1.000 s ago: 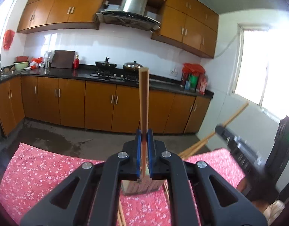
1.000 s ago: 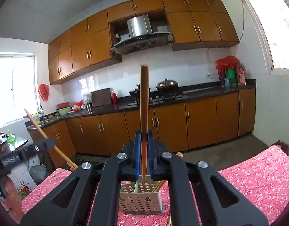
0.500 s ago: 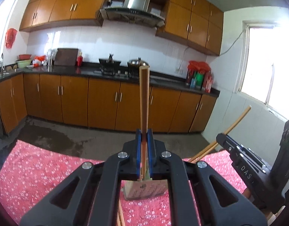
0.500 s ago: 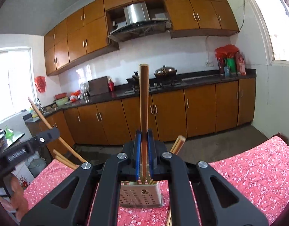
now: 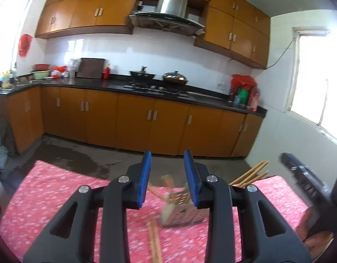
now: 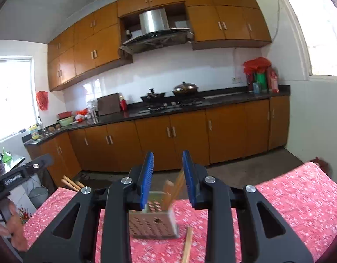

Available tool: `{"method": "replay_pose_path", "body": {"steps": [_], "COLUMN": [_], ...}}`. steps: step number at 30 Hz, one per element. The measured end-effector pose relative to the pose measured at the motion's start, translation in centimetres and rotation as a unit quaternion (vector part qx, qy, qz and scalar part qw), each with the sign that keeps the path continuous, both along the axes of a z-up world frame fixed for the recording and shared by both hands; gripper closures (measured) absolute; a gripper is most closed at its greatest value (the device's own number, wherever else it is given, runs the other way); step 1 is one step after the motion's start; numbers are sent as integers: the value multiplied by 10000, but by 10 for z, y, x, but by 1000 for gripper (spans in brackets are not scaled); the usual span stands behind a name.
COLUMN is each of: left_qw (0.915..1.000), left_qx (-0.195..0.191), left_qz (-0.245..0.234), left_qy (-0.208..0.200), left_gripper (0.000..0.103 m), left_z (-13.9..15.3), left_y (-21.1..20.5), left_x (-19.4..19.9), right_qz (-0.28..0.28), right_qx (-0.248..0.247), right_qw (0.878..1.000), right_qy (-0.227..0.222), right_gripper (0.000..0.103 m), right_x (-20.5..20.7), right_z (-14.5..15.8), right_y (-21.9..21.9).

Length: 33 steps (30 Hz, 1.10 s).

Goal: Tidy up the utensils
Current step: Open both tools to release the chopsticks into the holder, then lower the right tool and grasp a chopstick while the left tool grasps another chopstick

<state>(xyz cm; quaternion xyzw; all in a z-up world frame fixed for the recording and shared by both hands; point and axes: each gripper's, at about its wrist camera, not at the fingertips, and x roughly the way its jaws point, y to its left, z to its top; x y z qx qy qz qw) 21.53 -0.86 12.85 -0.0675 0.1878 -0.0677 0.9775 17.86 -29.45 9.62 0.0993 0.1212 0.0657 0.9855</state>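
Note:
A perforated beige utensil holder (image 5: 183, 213) (image 6: 153, 223) stands on the red floral tablecloth (image 5: 50, 188) (image 6: 300, 197) with several wooden chopsticks (image 6: 174, 188) (image 5: 249, 174) leaning in it. My left gripper (image 5: 168, 178) is open and empty just above and in front of the holder. My right gripper (image 6: 168, 178) is open and empty above the holder from the other side. Loose chopsticks lie on the cloth in the left wrist view (image 5: 155, 241) and one in the right wrist view (image 6: 187, 245).
The other gripper shows at the right edge of the left wrist view (image 5: 304, 177) and at the left edge of the right wrist view (image 6: 21, 173). Wooden kitchen cabinets (image 5: 135, 122) and a dark counter with pots (image 6: 186, 87) stand beyond the table.
Both grippers have opened and let go of the chopsticks they held upright. Those chopsticks now stand in the holder.

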Motion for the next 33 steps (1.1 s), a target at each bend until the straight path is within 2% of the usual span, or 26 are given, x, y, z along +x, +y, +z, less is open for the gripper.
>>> {"method": "replay_pose_path", "body": {"steps": [2,4,7,9,11,14,19,25,27,31,33], "left_qw": [9998,9990,9961,9917,9874,9811,9748,9710,9692,9637,9615], "left_qx": [105,215,356,471,535,529,504,449,432,444,448], "left_qz": [165,356,566,668,640,461,149,-126,-237,-460,-518], "left_qy": [69,181,573,996,1342,1806,2170,2345,2411,2592,2661], "left_gripper": [68,66,66,66,66,66,66,67,67,79,83], "left_z": [-9,-24,-61,-93,-122,-158,-191,-206,-211,-223,-226], "left_y": [15,29,46,52,52,45,29,15,9,-1,-5], "left_x": [-12,-21,-28,-25,-23,-22,-28,-31,-32,-33,-32], "right_qz": [-103,-201,-95,106,386,623,731,360,353,357,321], "right_qx": [18,37,131,191,212,150,-71,-421,-400,-612,-496], "right_qw": [9997,9980,9914,9801,9665,9510,9422,9427,9429,9436,9438], "right_qy": [211,604,1299,1974,2530,3024,3268,3291,3288,3235,3251], "right_gripper": [74,74,74,76,83,86,88,92,92,95,95], "right_x": [-5,-8,-2,4,7,7,4,7,7,4,4], "right_z": [-11,-35,-77,-117,-155,-192,-214,-214,-215,-215,-216], "right_y": [-12,-23,-30,-27,-17,1,16,10,7,6,3]}}
